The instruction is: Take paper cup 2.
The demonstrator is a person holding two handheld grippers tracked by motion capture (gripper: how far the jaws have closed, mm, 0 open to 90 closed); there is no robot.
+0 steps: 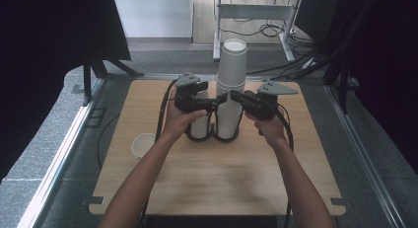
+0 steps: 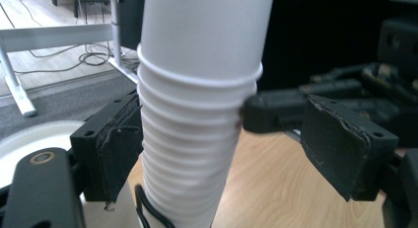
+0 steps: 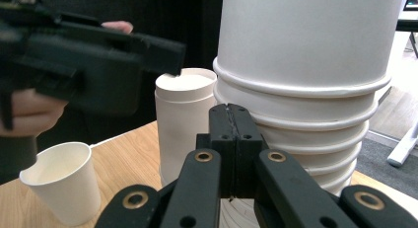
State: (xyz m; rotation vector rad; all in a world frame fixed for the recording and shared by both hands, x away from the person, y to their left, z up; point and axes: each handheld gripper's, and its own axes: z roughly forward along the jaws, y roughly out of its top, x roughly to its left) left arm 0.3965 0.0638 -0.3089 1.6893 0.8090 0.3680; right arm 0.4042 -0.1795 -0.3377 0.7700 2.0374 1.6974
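My left gripper (image 2: 229, 141): jaws spread astride the cup stack (image 2: 192, 154), one pad at its rims, the other clear; my right gripper (image 3: 230, 120): jaws pressed together, tip against the stack; hazard: a lopsided squeeze could topple it.

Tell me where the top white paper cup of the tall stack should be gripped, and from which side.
Grip the top white paper cup on its bare wall above the stacked rims, coming level from the side. It stands upright and tapers downward, so pads placed across the wall can lift it straight up; the rims lower down belong to other cups.
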